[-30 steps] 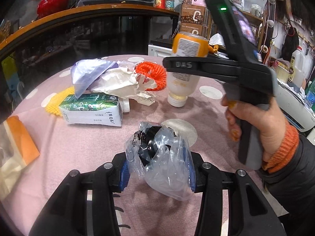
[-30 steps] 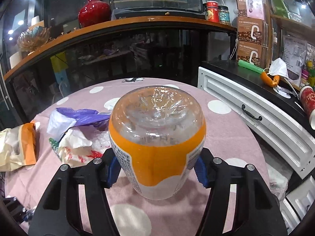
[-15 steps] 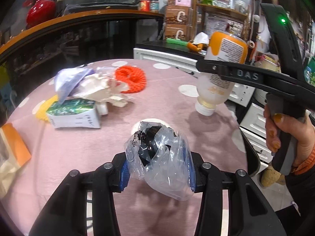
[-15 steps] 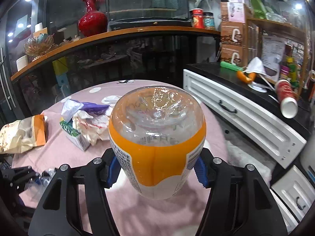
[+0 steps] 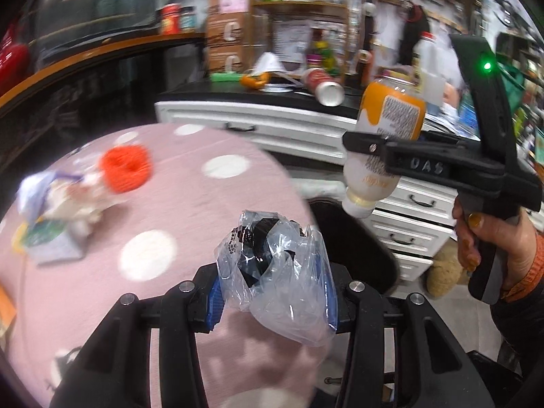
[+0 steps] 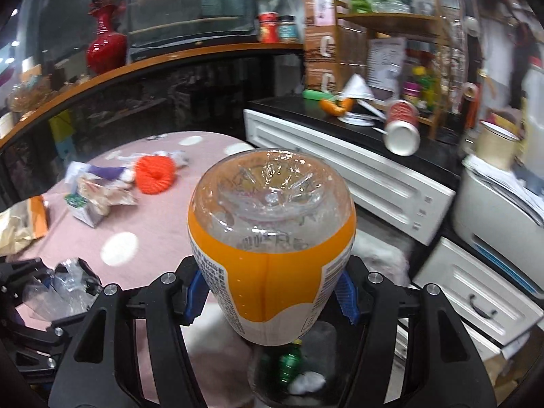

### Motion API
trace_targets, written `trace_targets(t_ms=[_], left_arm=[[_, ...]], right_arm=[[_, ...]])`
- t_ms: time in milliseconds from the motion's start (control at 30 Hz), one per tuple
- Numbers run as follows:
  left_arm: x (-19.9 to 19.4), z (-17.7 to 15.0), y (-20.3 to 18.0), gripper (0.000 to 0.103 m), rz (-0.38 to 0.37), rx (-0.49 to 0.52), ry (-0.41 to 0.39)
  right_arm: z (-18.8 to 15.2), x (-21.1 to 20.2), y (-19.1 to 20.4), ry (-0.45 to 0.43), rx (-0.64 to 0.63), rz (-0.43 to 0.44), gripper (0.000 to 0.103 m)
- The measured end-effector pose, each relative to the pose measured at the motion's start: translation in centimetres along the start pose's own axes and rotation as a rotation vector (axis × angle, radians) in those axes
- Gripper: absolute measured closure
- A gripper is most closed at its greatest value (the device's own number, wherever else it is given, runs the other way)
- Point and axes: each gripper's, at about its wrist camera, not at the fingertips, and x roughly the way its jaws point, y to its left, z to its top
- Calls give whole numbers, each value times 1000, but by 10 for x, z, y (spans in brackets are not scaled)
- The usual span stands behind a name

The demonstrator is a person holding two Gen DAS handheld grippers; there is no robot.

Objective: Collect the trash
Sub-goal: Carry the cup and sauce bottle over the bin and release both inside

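Note:
My left gripper (image 5: 272, 292) is shut on a crumpled clear plastic bag with black scraps (image 5: 272, 272), held over the right edge of the pink dotted table (image 5: 102, 289). My right gripper (image 6: 270, 292) is shut on an orange-labelled plastic bottle (image 6: 272, 258), cap down, held off the table above a black bin (image 6: 306, 367). The bin holds a green bottle and white scraps. In the left wrist view the bottle (image 5: 387, 136) hangs above the bin's dark rim (image 5: 360, 238). More trash stays on the table: a green carton (image 6: 81, 209), crumpled wrappers (image 6: 98, 187) and an orange coil (image 6: 153, 175).
White drawer cabinets (image 6: 357, 176) with a black top stand behind the bin; a can (image 6: 401, 125) lies on the top. An orange-and-white snack bag (image 6: 20, 221) lies at the table's left edge. A curved dark counter (image 6: 136, 68) stands behind the table.
Both grippers have swung right, off the table's middle toward its right edge. The bottle has left the tabletop and now hangs over the bin. The bag stays held.

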Motion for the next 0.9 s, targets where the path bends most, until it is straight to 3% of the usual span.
trace_targets(t_ms=[300, 567, 900], left_arm=[[55, 15, -61, 58, -140, 64, 95], [108, 5, -101, 58, -133, 135, 210], [160, -9, -123, 57, -110, 179, 316]], right_arm=[[-30, -18, -64, 17, 67, -118, 41], [-57, -21, -103, 47, 154, -158, 41], [-78, -19, -126, 66, 202, -193, 41]])
